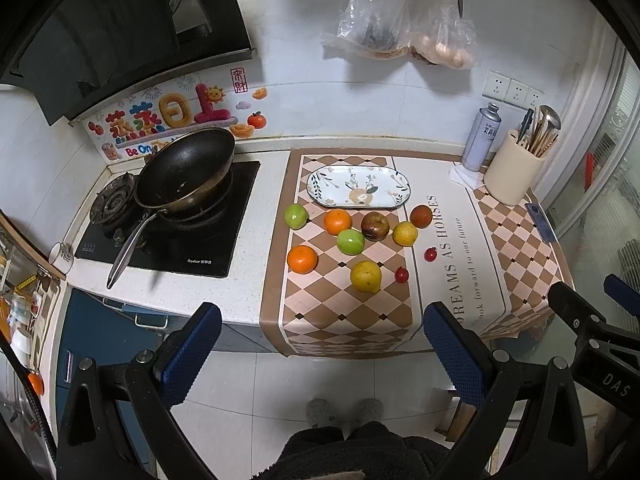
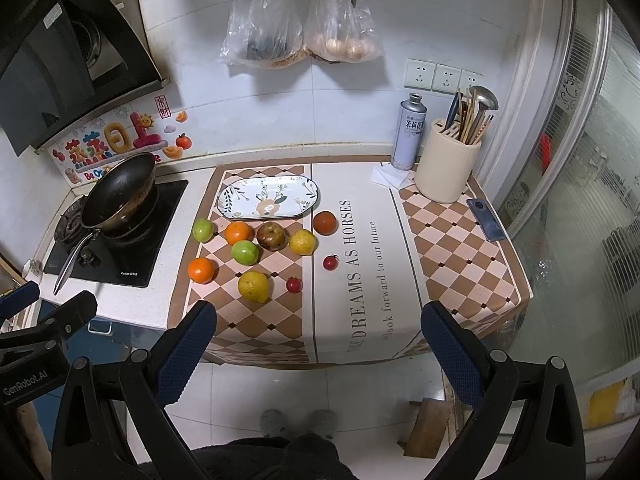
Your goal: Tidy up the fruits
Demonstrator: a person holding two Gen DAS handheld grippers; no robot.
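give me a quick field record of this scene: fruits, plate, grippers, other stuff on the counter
fruit on cloth: two green apples, two oranges, two lemons, two dark fruits, two cherry tomatoes
plate: behind the fruit, holds nothing
left gripper: open, short of the counter, holds nothing
right gripper: open, short of the counter, holds nothing
stove side: pan on burner
right end: utensil holder, spray can, phone
task state: not started
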